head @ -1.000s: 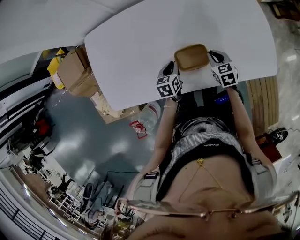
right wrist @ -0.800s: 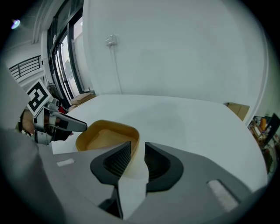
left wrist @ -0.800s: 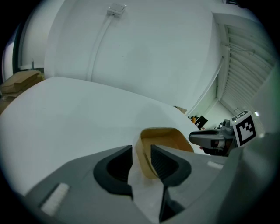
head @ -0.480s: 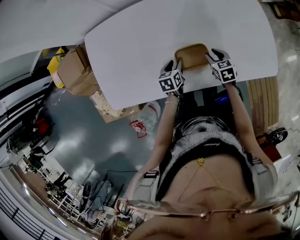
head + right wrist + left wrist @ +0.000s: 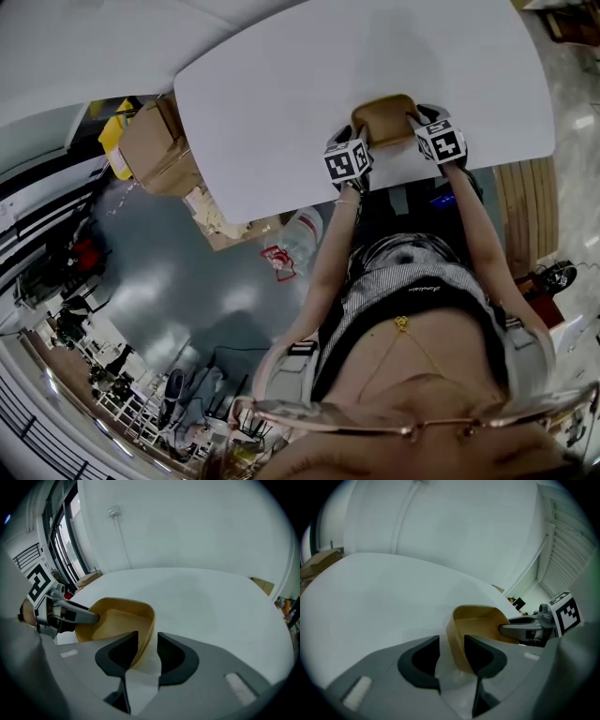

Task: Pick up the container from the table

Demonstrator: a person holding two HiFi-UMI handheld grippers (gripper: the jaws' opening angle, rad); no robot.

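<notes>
Okay, both sides grabbed on the tan container (image 5: 385, 119)

It sits at the near edge of the white bench (image 5: 281, 84). The left hand-held gripper (image 5: 451, 645) is pinched on its left wall and the right hand-held gripper (image 5: 147, 644) is pinched on the right wall.

Dim, bluish cast; heavy fisheye warp w/ black corners; table (image 5: 281, 84) brightest, shadows soft.
</notes>
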